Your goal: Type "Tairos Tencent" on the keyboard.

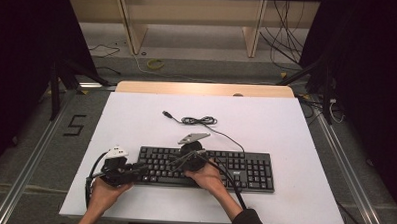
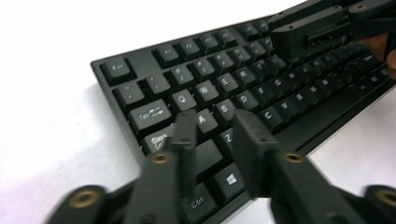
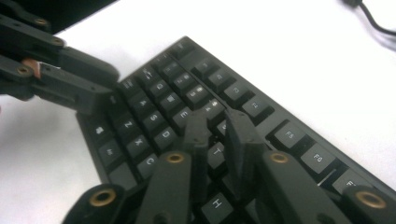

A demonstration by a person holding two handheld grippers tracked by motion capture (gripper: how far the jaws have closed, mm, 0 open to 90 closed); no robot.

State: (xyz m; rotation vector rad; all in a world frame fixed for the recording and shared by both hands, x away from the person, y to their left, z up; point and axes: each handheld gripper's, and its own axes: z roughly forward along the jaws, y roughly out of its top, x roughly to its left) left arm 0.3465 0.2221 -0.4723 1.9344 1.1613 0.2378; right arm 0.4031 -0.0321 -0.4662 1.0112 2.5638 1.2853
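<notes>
Lying crosswise, keyboard (image 1: 219, 168) (cable (image 1: 206, 123) pointing away).

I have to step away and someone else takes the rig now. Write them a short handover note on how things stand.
Left gripper: fingers slightly apart, nothing between them, over the keyboard at its left end, around the A and Z keys.
Right gripper: fingers slightly apart, nothing held, over the letter keys around T.
Keyboard lies flat near the front of the white table; its cable lies loosely coiled behind it, the plug free on the table.
Done: both grippers are at the keys.
Left: whatever key work is meant; I cannot tell whether a key is pressed.
</notes>
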